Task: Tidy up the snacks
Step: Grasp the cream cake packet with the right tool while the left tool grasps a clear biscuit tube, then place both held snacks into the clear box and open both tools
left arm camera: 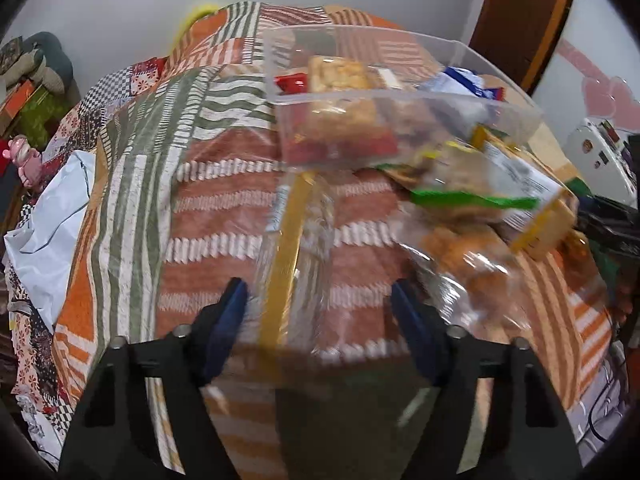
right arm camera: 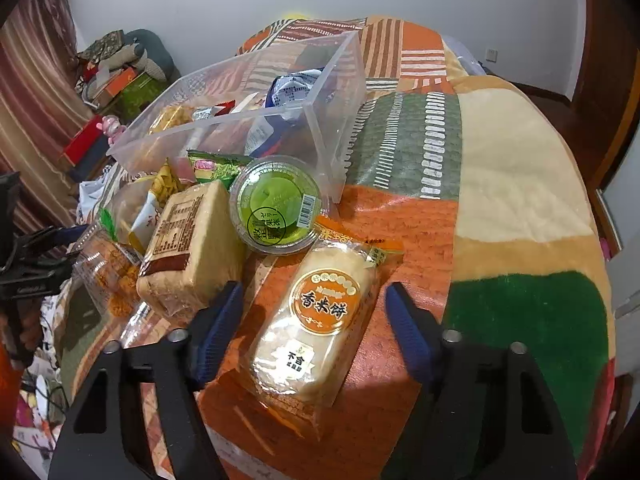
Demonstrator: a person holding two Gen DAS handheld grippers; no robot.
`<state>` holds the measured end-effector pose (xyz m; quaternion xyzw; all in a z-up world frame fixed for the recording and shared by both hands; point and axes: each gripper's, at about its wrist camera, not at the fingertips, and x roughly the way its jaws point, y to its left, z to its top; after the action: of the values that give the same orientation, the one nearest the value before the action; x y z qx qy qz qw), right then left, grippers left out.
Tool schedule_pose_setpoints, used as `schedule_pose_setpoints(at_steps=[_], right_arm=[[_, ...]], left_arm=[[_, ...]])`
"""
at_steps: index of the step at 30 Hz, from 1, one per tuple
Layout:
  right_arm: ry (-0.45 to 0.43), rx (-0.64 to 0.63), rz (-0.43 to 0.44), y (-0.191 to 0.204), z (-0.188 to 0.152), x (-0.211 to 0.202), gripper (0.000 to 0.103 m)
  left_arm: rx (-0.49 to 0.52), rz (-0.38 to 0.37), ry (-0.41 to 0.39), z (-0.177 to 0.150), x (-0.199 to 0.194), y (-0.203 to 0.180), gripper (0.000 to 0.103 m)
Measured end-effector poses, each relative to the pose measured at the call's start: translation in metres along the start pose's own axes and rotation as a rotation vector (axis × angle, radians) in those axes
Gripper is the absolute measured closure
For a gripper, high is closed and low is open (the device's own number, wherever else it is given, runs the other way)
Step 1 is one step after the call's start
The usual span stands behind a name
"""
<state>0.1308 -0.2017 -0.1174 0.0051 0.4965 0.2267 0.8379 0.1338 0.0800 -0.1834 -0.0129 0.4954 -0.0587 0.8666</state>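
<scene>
In the left wrist view the left gripper (left arm camera: 318, 300) is straddling a clear gold-striped packet (left arm camera: 294, 248) on the bed (left arm camera: 132, 184), jaws apart and liable to crumple its film, while in the right wrist view the right gripper (right arm camera: 314, 308) is flanking the rice cake pack (right arm camera: 316, 316) near the clear bin (right arm camera: 344, 92), jaws wide, unpressed, and risking a slip.

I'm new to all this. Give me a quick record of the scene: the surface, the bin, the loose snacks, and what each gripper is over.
surface: patchwork blanket
bin: clear plastic bin, some packets already inside
loose snacks: rice cracker pack, green jelly cup, tan packet, all in front of the bin
right gripper: jaws either side of the rice cracker pack, pads not touching it
left gripper: jaws apart over a clear wrapper with a gold band; picture blurred, grip unclear
</scene>
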Motion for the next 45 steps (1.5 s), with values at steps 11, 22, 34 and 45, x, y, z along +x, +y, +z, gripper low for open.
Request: schedule_pose_setpoints(at_steps=[11,22,34,45], right_arm=[[-0.016,0.005,0.009,-0.009,-0.006,-0.008,0.063],[-0.010,-0.039,-0.023,0.006,-0.007,0.002,0.067],[-0.113,0.004,-0.006,-0.003,0.002,-0.035,0.071],[-0.255,-0.030,0.038,0.017,0.039,-0.062,0.071]], left_arm=[[-0.097,-0.003,0.015,0.008,0.012,0.000,0.053],[-0.199,0.034,-0.043,0.015,0.029,0.013,0.064],[-0.201,0.061,-0.110,0.004,-0.011,0.013,0.064],[-0.192,0.038,-0.259,0.035,-0.059,0.006,0.064]])
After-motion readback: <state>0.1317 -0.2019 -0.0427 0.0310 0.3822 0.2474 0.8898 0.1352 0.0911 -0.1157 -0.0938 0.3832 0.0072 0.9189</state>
